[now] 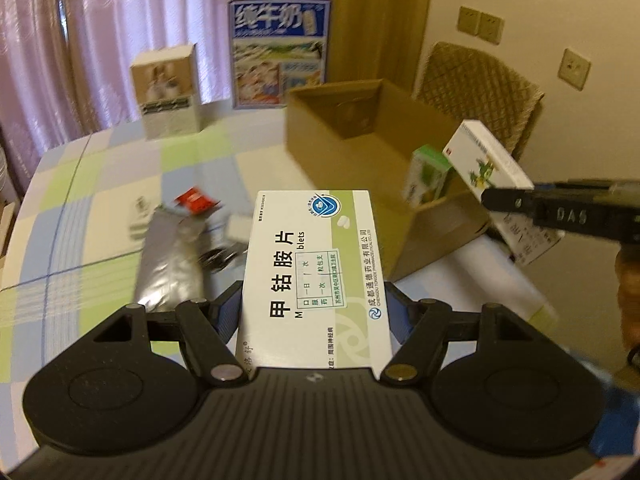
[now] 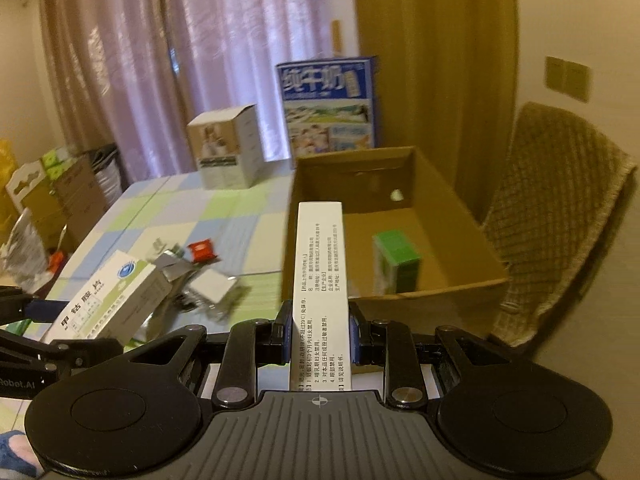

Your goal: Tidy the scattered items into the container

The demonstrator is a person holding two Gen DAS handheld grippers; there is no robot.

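My left gripper [image 1: 314,308] is shut on a wide white-and-green tablet box [image 1: 316,264], held above the checked tablecloth. My right gripper [image 2: 320,328] is shut on a slim white medicine box [image 2: 320,276] seen edge-on, just before the open cardboard box [image 2: 452,284]. A green carton [image 2: 396,260] stands inside that cardboard box. In the left wrist view the right gripper [image 1: 496,196] carries its medicine box [image 1: 488,160] over the cardboard box's [image 1: 360,136] near corner. A silver pouch [image 1: 172,264], a red packet [image 1: 196,200] and a small white box [image 1: 238,228] lie on the table.
A blue milk carton case [image 1: 280,52] and a beige box [image 1: 168,92] stand at the table's far edge. A chair with a woven cover [image 1: 480,92] is behind the cardboard box. Stacked cartons [image 2: 60,192] sit beside the table on the left.
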